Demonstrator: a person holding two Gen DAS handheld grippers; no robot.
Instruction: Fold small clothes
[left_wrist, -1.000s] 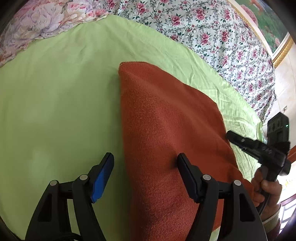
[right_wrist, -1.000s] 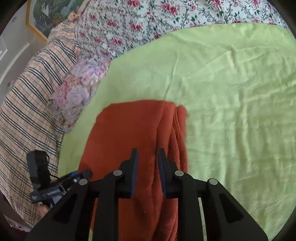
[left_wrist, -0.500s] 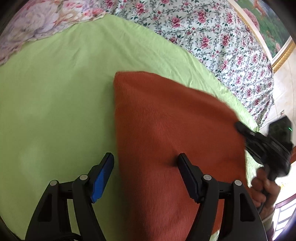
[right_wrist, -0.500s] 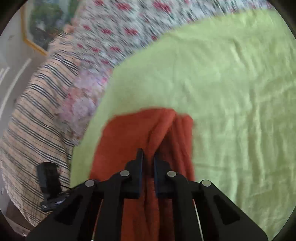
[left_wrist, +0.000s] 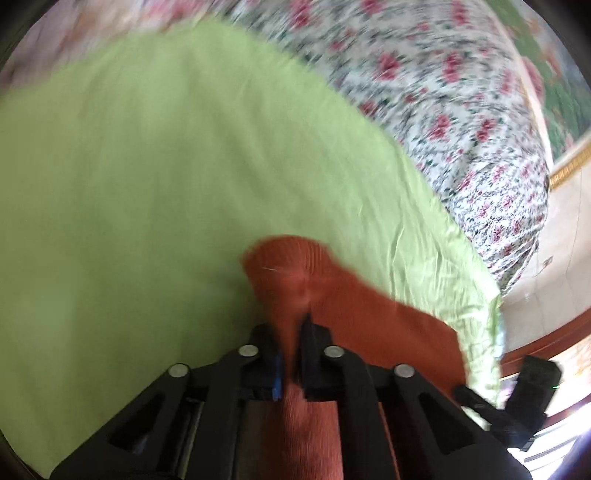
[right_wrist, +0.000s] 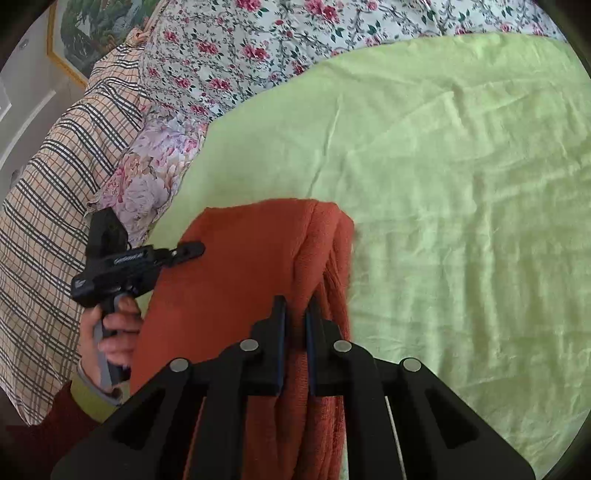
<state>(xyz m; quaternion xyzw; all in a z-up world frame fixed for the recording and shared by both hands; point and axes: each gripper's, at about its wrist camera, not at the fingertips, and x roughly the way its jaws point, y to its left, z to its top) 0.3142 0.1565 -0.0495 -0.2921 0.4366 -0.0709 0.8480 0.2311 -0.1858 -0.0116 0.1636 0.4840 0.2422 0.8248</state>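
A rust-orange knit garment (right_wrist: 240, 280) lies on the light green sheet (right_wrist: 443, 166), with a bunched fold along its right side. My right gripper (right_wrist: 294, 314) is shut on that bunched right edge. My left gripper (left_wrist: 291, 332) is shut on the garment's (left_wrist: 354, 314) other edge; the left wrist view is motion-blurred. In the right wrist view the left gripper (right_wrist: 192, 251) shows at the garment's left edge, held in a hand. The right gripper's body shows at the lower right of the left wrist view (left_wrist: 517, 398), its fingertips hidden.
The green sheet (left_wrist: 147, 166) covers the bed. A floral quilt (right_wrist: 258, 48) lies behind it, with a plaid blanket (right_wrist: 48, 177) and a pastel floral pillow (right_wrist: 147, 173) at the left. The bed edge and pale floor (left_wrist: 546, 258) show at the right.
My left gripper went from wide open over the garment to shut on its edge. My right gripper stays shut on the bunched right edge. Less of the garment now shows in the left wrist view.
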